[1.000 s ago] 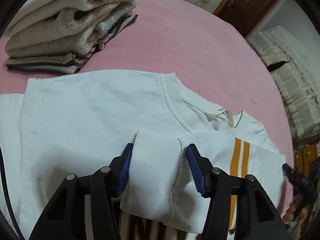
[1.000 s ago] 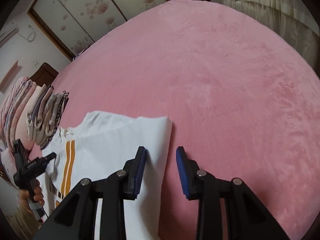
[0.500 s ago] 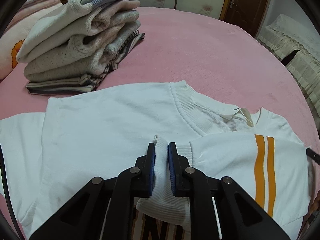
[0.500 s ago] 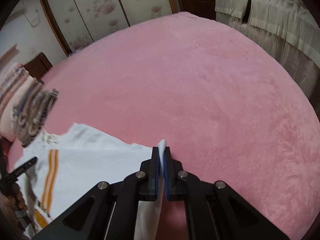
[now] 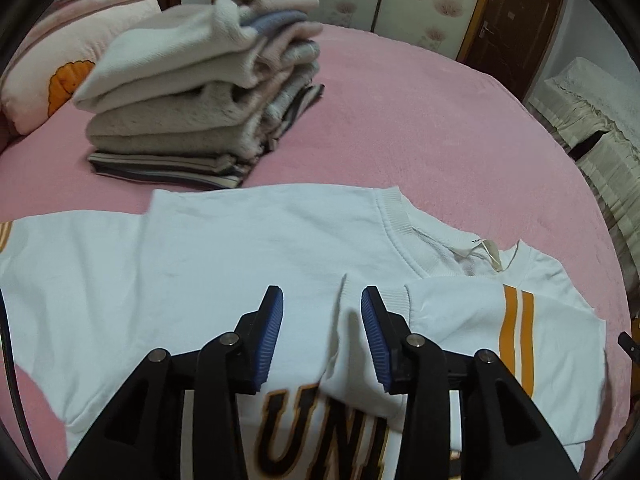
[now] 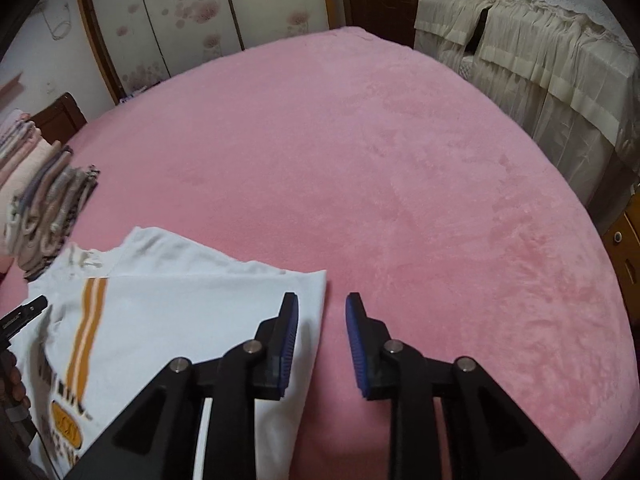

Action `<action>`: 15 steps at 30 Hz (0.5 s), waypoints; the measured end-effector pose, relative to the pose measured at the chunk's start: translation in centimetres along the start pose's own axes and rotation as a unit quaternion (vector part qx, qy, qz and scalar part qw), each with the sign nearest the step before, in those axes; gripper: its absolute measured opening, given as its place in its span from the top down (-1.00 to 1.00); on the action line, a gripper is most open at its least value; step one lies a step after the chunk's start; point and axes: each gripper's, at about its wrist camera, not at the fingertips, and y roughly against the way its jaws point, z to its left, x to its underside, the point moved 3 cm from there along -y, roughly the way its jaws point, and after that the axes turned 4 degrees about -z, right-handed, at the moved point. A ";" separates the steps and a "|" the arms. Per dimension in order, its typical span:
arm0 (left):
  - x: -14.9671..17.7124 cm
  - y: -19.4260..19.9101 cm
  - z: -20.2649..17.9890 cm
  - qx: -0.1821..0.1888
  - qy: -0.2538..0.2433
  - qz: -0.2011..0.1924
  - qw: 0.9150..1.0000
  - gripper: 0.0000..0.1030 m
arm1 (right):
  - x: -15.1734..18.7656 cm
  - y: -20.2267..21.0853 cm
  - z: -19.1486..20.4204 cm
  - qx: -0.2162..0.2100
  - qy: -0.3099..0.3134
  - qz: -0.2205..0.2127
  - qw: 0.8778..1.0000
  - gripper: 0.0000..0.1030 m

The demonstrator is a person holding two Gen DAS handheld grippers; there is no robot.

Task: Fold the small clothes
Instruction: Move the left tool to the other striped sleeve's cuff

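A white sweatshirt (image 5: 224, 264) with black "UNI" lettering lies spread on the pink bed (image 5: 420, 128). Its orange-striped sleeve (image 5: 516, 332) is folded across the chest. The ribbed cuff (image 5: 346, 332) lies blurred between the jaws of my left gripper (image 5: 322, 300), which are opening, and the pads do not press on it. My right gripper (image 6: 321, 304) is opening too, above the sweatshirt's folded side edge (image 6: 316, 300). That edge rests on the bed under its left finger, free of the pads.
A tall stack of folded clothes (image 5: 200, 100) stands behind the sweatshirt, with a pink pillow (image 5: 60, 60) to its left. Cream curtains (image 6: 540, 60) hang beyond the bed's right side. A hand (image 6: 12, 380) and the other gripper's tip show at the left edge of the right wrist view.
Half a second ago both grippers were shut, the left on the cuff, the right on the side edge. Both have opened and lifted, and the fabric has dropped back onto the sweatshirt and bed.
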 end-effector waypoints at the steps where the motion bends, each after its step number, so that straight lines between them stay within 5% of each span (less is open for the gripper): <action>1: 0.2 0.9 0.1 -0.003 -0.004 -0.001 1.000 0.19 | 0.3 0.9 0.3 -0.004 0.002 -0.004 1.000 0.52; 4: 0.7 2.7 0.1 -0.005 -0.013 0.001 1.000 -0.10 | 1.3 3.3 1.5 -0.012 0.007 -0.007 1.000 0.52; 9: 1.7 6.2 -0.8 0.012 -0.030 0.004 0.999 -0.24 | 3.1 7.0 4.2 -0.039 0.012 -0.013 0.999 0.52; 15: 2.7 11.7 -1.9 0.028 -0.041 -0.018 0.999 -0.66 | 4.9 10.4 6.9 -0.050 0.023 -0.009 0.998 0.52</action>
